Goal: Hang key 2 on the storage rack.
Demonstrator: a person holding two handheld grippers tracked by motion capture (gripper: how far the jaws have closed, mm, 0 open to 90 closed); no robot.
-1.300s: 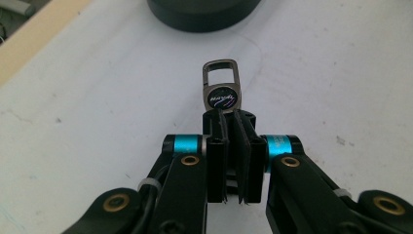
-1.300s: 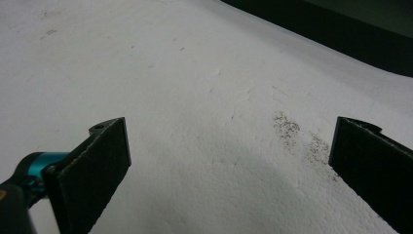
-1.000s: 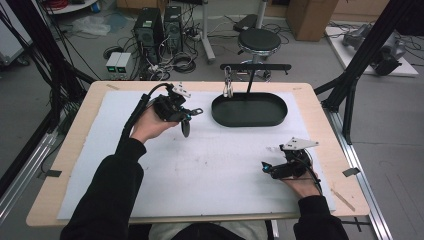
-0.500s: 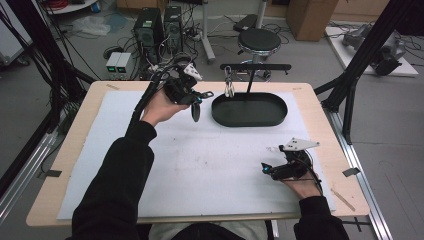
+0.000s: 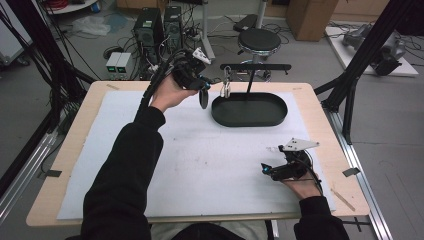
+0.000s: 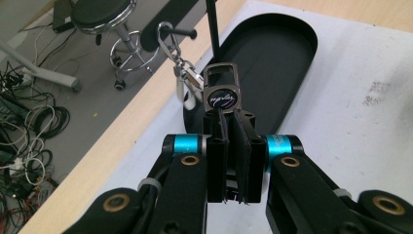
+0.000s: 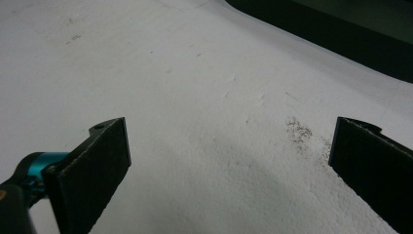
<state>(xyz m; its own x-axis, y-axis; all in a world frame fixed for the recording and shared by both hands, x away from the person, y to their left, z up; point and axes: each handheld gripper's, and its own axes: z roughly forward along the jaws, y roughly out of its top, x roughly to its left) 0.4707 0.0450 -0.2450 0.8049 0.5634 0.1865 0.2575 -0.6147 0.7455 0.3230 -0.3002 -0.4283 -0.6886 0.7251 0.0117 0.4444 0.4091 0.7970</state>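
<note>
The key fob [image 6: 222, 91] was clenched in the left gripper [image 6: 228, 127] just beside the stand's hanging carabiner [image 6: 184, 68], so its loop was best brought slowly onto the clasp (the right gripper [image 7: 229, 161] rested released).

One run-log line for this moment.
left gripper: shut on keychain | near rack hook, above tray | right gripper: open, on mat

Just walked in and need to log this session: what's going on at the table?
A person works with a gripper in each hand. The left gripper is shut on a dark key fob, held up near the stand over the black tray, where a silver clip already hangs. The right gripper rests open over the white mat, holding nothing.
</note>
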